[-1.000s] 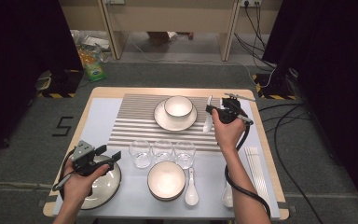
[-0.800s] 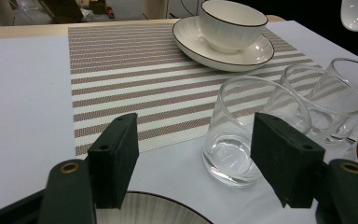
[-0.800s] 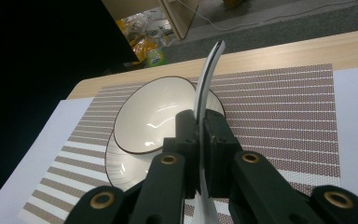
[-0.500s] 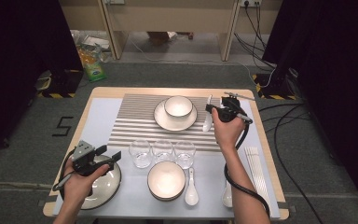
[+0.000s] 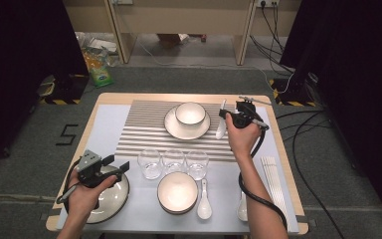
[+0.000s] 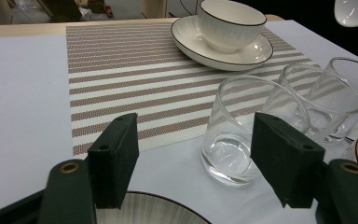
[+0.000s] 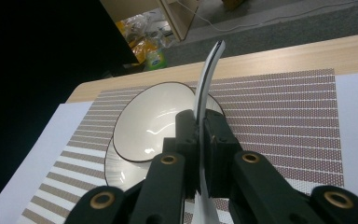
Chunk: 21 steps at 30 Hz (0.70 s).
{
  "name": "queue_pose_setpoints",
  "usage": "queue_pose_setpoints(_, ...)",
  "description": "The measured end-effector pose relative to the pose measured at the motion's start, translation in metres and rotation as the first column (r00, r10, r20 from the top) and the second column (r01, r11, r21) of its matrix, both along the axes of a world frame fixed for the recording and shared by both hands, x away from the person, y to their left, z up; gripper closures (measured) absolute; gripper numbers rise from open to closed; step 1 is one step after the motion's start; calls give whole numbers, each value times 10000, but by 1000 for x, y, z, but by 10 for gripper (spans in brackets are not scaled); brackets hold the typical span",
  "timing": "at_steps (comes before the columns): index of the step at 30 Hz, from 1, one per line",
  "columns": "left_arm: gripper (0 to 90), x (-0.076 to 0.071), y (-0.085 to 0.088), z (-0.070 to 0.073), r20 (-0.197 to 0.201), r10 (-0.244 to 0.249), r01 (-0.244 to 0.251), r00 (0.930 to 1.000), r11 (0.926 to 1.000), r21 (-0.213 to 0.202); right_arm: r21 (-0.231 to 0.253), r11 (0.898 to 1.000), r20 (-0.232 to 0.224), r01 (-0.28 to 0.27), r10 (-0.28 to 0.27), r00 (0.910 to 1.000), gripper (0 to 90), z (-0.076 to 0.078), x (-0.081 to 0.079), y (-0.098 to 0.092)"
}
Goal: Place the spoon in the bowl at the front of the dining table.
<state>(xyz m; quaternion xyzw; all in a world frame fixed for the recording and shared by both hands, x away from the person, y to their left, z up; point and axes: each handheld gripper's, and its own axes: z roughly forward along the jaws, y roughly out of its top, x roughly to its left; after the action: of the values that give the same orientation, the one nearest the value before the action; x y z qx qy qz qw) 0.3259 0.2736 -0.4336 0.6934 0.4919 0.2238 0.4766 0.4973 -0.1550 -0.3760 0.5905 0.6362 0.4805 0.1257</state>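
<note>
Upright, white spoon [image 7: 206,79], thin dark-edged handle, clamped in right gripper [image 7: 199,135].

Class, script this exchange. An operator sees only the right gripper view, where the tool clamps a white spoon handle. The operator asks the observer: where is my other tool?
Observer: The left tool is open, above a dark-rimmed plate at the table's near left corner.
Operator: What stands between the tools?
Observer: Three empty glasses in a row, at the near edge of the striped mat.
Operator: Any other spoons?
Observer: Two: one spoon lies beside the near bowl, another spoon farther right.
</note>
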Motion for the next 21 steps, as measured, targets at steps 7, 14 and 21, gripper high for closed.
queue_pose_setpoints(7, 318, 0, 0, 0, -14, 8, -8, 10000, 10000, 9, 35, 10000, -35, 9, -9, 10000, 858, 0, 2, 1)
queue_pose_setpoints(14, 318, 0, 1, 0, -4, 15, -15, 10000, 10000, 12, 31, 10000, -52, 39, -39, 10000, 858, 0, 5, 1)
queue_pose_setpoints(21, 318, 0, 1, 0, -17, 12, -12, 10000, 10000, 35, 70, 9999, -55, 77, -77, 10000, 858, 1, 8, 1)
